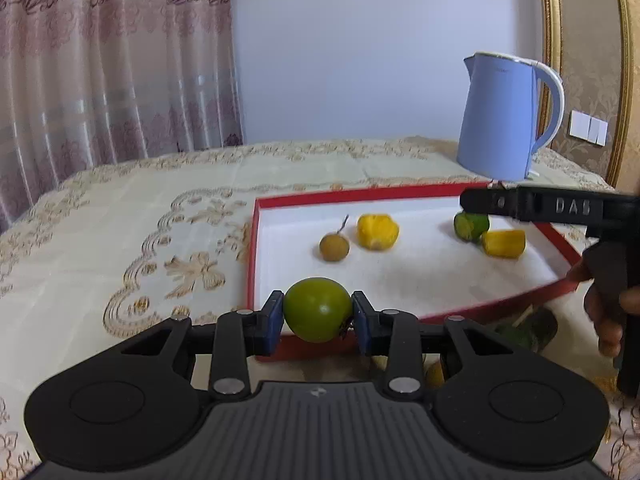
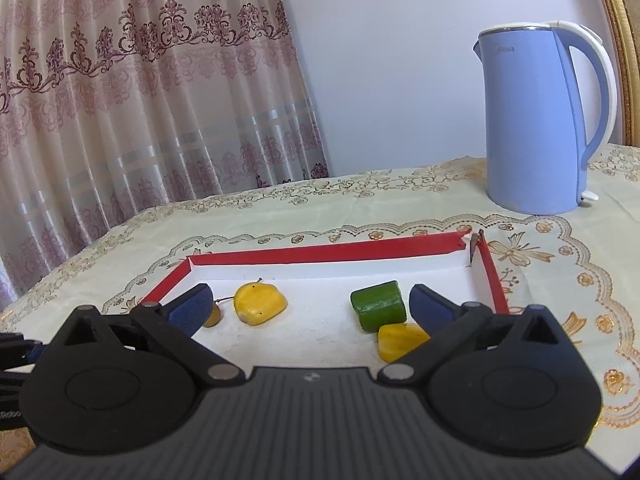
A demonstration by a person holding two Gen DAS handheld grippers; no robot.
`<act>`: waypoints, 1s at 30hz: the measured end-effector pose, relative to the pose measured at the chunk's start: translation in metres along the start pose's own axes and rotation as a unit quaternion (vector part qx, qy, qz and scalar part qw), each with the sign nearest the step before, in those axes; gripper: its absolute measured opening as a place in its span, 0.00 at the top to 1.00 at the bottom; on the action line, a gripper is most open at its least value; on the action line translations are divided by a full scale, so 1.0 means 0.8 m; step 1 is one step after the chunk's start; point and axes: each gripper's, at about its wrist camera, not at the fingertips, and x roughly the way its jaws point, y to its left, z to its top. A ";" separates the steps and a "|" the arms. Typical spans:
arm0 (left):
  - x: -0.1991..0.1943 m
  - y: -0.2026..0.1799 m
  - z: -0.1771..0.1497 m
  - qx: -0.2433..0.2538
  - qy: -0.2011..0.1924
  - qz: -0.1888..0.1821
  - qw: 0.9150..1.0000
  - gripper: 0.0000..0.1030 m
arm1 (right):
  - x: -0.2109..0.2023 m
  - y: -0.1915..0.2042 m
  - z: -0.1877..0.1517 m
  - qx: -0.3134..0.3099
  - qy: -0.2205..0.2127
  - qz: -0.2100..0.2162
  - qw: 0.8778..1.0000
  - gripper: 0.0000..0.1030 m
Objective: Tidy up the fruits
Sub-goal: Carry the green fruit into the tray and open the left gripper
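Note:
My left gripper (image 1: 318,314) is shut on a round green fruit (image 1: 316,308), held just above the near edge of a red-rimmed white tray (image 1: 256,248). Inside the tray lie a small brown fruit with a stem (image 1: 334,246), a yellow fruit (image 1: 377,231), a green piece (image 1: 470,226) and a second yellow piece (image 1: 504,243). In the right wrist view my right gripper (image 2: 308,304) stands open over the tray (image 2: 328,252), with the yellow fruit (image 2: 260,304), green piece (image 2: 378,306) and yellow piece (image 2: 400,340) ahead of it. Nothing sits between its blue pads (image 2: 192,306).
A blue electric kettle (image 1: 500,116) stands on the embroidered tablecloth (image 1: 140,208) behind the tray's far right corner. The right gripper's black body and a hand (image 1: 608,316) show at the right edge. More green fruit (image 1: 524,332) lies on the cloth below it. A curtain hangs at the left.

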 end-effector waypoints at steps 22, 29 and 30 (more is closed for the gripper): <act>0.071 -0.027 0.040 0.034 0.020 0.018 0.999 0.66 | -0.001 -0.006 0.001 0.012 -0.008 -0.018 1.000 0.00; 0.107 -0.030 0.062 0.026 0.025 0.029 0.999 0.66 | 0.001 -0.008 0.001 0.012 -0.008 -0.023 1.000 0.00; 0.113 -0.031 0.064 0.026 0.027 0.031 0.999 0.66 | 0.001 -0.008 0.001 0.013 -0.008 -0.023 1.000 0.00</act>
